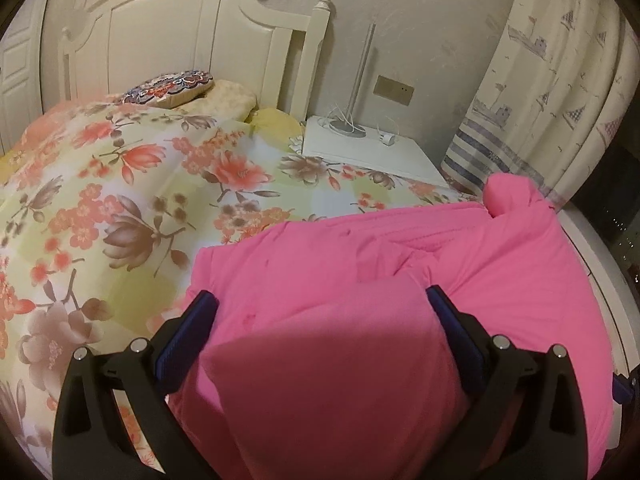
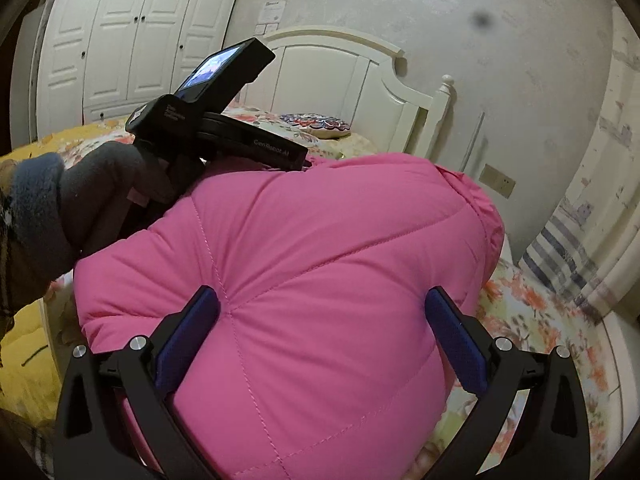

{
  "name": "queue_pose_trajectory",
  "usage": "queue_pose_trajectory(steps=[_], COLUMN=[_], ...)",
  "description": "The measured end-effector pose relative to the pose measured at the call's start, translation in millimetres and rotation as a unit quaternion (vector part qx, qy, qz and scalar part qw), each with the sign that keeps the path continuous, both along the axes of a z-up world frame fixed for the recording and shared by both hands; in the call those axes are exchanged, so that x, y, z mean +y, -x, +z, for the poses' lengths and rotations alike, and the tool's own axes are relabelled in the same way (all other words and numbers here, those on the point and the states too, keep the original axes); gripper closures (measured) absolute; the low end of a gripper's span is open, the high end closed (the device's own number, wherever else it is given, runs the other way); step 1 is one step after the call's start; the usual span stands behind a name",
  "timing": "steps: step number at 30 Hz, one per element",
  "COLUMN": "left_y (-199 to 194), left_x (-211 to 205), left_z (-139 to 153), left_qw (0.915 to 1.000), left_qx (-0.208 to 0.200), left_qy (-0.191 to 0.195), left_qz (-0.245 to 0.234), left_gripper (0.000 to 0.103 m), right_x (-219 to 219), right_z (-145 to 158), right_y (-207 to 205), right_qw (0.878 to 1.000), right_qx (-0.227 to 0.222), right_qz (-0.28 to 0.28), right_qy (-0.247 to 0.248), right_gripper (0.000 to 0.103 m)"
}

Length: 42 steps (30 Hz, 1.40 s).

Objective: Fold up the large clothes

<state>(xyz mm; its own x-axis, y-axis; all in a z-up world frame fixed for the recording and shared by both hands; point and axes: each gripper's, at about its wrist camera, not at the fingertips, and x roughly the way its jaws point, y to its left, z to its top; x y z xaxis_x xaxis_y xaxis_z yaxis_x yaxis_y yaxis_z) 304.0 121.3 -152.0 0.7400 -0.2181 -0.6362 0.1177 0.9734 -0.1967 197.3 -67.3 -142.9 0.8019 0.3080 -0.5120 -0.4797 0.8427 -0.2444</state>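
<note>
A large pink quilted jacket (image 1: 400, 264) lies on the bed's floral quilt (image 1: 120, 184). My left gripper (image 1: 322, 300) is open wide, with a thick fold of the jacket bulging between its blue pads (image 1: 460, 336). In the right wrist view the jacket (image 2: 320, 248) fills the middle, puffed up. My right gripper (image 2: 322, 300) is also open wide, its pads on either side of the quilted bulk. The left gripper's body (image 2: 224, 128), held by a gloved hand (image 2: 92, 208), rests at the jacket's far left edge.
A white headboard (image 1: 180, 36) and a patterned cushion (image 1: 168, 88) are at the bed's head. A white nightstand (image 1: 372, 152) with a lamp base and cables stands beside the bed. A curtain (image 1: 560, 88) hangs at right. A white wardrobe (image 2: 132, 40) stands behind the bed.
</note>
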Motion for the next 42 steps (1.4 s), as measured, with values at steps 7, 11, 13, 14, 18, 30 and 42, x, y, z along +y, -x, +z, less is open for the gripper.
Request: queue_pose_trajectory(steps=[7, 11, 13, 14, 18, 30, 42], left_y=[1, 2, 4, 5, 8, 66, 77], left_x=[0, -2, -4, -5, -7, 59, 78], left_z=[0, 0, 1, 2, 4, 9, -66], left_qw=[1.0, 0.9999, 0.9997, 0.9996, 0.9993, 0.99, 0.9343], left_qx=[-0.003, -0.003, -0.005, -0.005, -0.006, 0.042, 0.159], left_qy=[-0.007, -0.015, -0.023, -0.026, -0.036, 0.134, 0.304], left_qz=[0.003, 0.005, 0.008, 0.01, 0.013, -0.013, -0.098], left_gripper=[0.002, 0.002, 0.002, 0.002, 0.002, 0.002, 0.002], right_x=[2, 1, 1, 1, -1, -91, -124], right_z=[-4, -5, -5, -5, -6, 41, -26], right_y=[2, 2, 3, 3, 5, -5, -85], right_qw=[1.0, 1.0, 1.0, 1.0, 1.0, 0.966, 0.844], right_qx=[0.003, 0.005, 0.005, 0.005, 0.006, 0.124, 0.363], right_qz=[-0.006, -0.008, -0.009, -0.009, -0.011, 0.001, -0.017], right_qy=[-0.004, -0.008, -0.009, -0.009, -0.014, -0.225, -0.394], right_gripper=[0.004, 0.004, 0.004, 0.004, 0.004, 0.004, 0.004])
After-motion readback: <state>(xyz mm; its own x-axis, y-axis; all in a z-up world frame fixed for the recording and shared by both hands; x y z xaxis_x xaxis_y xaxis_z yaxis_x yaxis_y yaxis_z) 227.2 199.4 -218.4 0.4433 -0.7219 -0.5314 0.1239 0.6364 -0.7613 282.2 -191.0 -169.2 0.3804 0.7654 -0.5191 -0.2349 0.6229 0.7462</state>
